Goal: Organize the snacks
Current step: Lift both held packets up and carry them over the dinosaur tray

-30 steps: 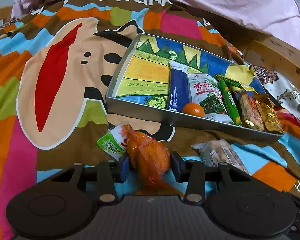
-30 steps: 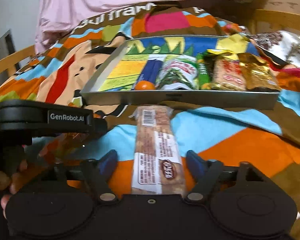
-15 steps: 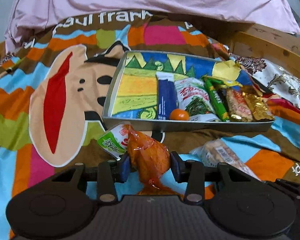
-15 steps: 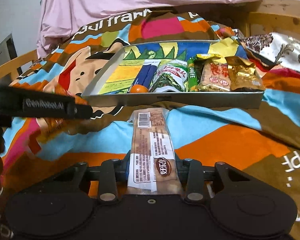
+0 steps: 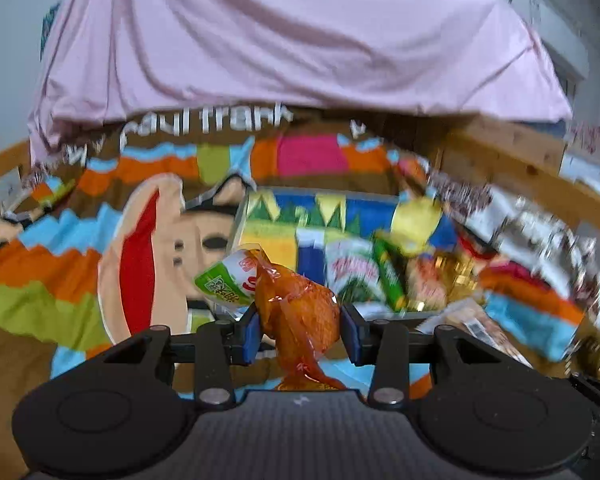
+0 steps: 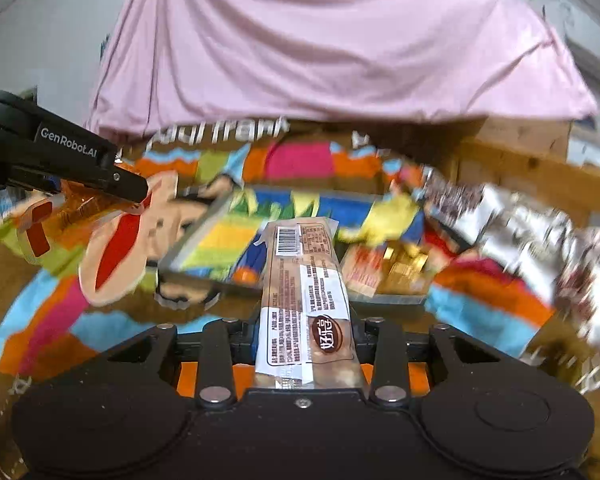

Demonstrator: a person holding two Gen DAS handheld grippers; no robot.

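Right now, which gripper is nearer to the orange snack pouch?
Left. The left gripper is clamped on the orange snack pouch; the right gripper, off to its side, holds the long biscuit pack.

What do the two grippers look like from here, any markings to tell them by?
Both are matte black plastic. The left gripper has blue pads on its fingers, two round discs on its ribbed body, and silver pivot pins. Seen from the right wrist view, its side carries white "GenRobot.AI" lettering. The right gripper has the same discs and pins. No cables or sleeves show.

left tool (image 5: pixel 300 334) gripping orange snack pouch (image 5: pixel 300 312), tray (image 5: pixel 320 210) behind
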